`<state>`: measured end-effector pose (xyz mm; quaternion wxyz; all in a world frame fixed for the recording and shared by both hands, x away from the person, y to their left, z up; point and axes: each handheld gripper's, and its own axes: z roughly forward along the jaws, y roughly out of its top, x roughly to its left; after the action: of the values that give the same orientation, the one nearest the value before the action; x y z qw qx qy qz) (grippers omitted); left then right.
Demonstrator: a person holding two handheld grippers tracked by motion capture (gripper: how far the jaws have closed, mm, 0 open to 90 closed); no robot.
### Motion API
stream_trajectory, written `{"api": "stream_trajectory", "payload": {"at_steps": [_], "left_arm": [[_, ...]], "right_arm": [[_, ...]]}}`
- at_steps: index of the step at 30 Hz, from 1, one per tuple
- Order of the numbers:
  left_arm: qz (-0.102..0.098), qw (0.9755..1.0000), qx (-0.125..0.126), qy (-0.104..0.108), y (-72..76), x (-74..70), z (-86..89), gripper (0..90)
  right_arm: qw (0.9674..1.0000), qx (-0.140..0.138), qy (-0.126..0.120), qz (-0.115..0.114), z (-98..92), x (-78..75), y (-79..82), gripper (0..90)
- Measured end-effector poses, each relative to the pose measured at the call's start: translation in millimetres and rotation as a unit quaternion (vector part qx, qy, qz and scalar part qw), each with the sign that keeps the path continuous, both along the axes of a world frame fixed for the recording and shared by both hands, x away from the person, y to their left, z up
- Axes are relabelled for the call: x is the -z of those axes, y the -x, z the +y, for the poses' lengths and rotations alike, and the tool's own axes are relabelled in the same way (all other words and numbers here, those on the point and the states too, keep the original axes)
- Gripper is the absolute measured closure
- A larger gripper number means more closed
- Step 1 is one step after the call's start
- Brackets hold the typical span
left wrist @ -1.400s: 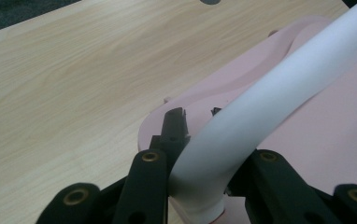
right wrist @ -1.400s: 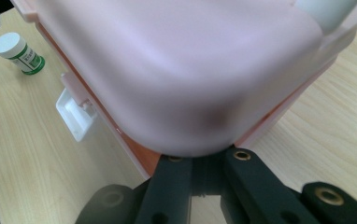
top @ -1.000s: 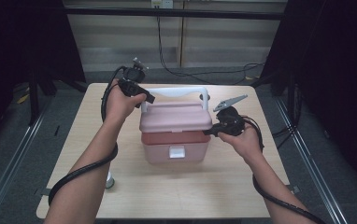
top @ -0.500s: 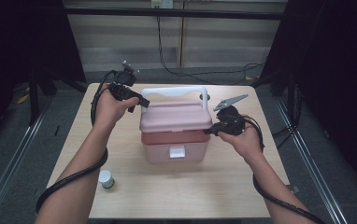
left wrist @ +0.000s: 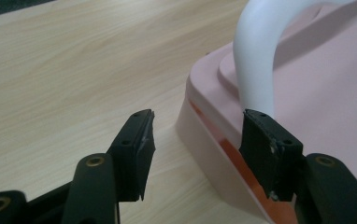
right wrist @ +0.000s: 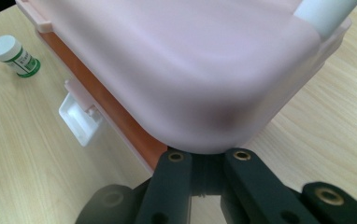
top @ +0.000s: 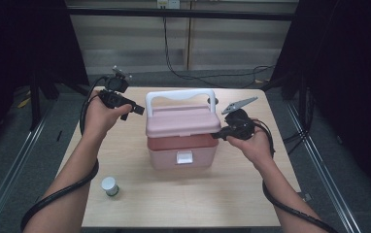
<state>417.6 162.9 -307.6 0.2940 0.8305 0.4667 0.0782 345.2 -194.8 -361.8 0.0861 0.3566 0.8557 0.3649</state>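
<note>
High view: left gripper point(top: 136, 109) has left the pink box point(top: 182, 137), jaws opening.

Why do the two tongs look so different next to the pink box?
The left tongs stand open with nothing between them, while the right tongs are shut. The left tongs hang apart from the pink box, near its white handle; the right tongs sit right at the edge of its lid, though whether they pinch it is hidden. Both are black, hand-held, and point toward the box.
</note>
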Motion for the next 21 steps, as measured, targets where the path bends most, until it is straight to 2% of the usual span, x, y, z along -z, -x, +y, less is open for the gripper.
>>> {"api": "stream_trajectory", "payload": {"at_steps": [10,21], "left_arm": [[0.012,0.9999,0.004,0.002,6.4,18.9,9.9,44.2],[0.018,0.9996,0.020,0.009,15.5,28.4,6.1,43.8]], "right_arm": [[1.0000,0.002,0.002,-0.004,0.1,-5.9,-0.1,90.0],[0.9999,0.007,-0.003,-0.009,0.4,-14.2,-1.5,90.0]]}}
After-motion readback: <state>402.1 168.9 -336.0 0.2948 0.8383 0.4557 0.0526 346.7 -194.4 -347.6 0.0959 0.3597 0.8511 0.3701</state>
